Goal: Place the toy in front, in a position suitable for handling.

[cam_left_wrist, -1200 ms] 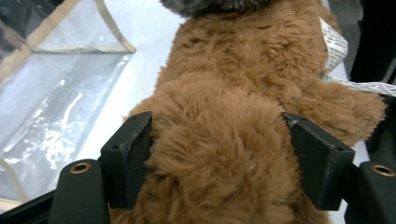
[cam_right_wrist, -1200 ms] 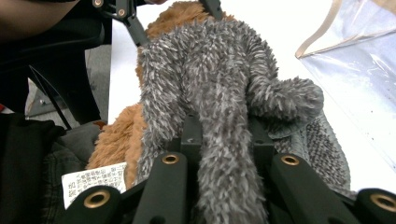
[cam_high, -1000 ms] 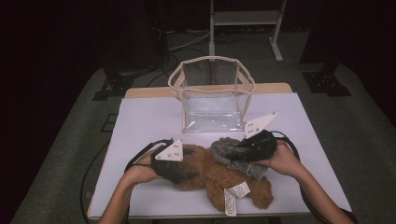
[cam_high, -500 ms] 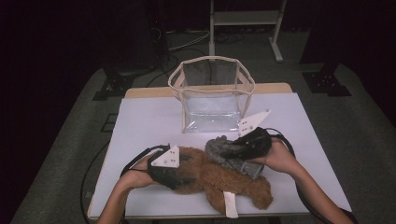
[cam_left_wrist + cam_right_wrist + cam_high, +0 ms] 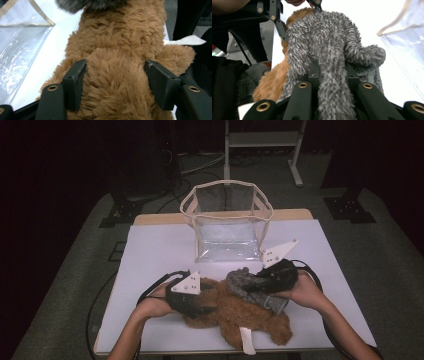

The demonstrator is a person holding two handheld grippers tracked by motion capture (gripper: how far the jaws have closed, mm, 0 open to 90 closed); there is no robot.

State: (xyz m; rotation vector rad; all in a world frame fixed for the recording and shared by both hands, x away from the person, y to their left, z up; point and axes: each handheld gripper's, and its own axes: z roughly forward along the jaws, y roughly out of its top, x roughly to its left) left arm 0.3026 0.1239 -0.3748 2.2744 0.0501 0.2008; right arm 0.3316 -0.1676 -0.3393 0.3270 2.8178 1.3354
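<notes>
From the high view, the brown plush toy [image 5: 235, 312] lies on the near part of the white table [image 5: 150, 250], with a grey plush toy [image 5: 247, 287] draped across its upper side. The left claw [image 5: 202, 309] comes at the brown toy from the left; the right claw [image 5: 252, 287] comes from the right and is clamped on the grey toy. The clear bag [image 5: 227, 225] stands open just beyond them, well placed to receive a toy. Judging by this, the step is to part the two toys, so the grey one should lift straight up and back toward the bag while the brown one is pinned down. A white tag [image 5: 246, 340] sticks out at the near edge and could snag.

In the left gripper view, the left claw [image 5: 115, 80] straddles a bulge of brown plush toy [image 5: 117, 37]; its jaws have just been closing, and the pads sit against the fur on both sides without squeezing it firmly yet. A deeper bite would hold better. The bag's clear wall [image 5: 22, 50] lies at the left.

In the right gripper view, the right claw [image 5: 332, 72] is pinched tight on a fold of grey plush toy [image 5: 324, 40], the brown fur [image 5: 272, 82] beneath. The other gripper's frame [image 5: 277, 17] crowds close ahead, so the lift needs care.
</notes>
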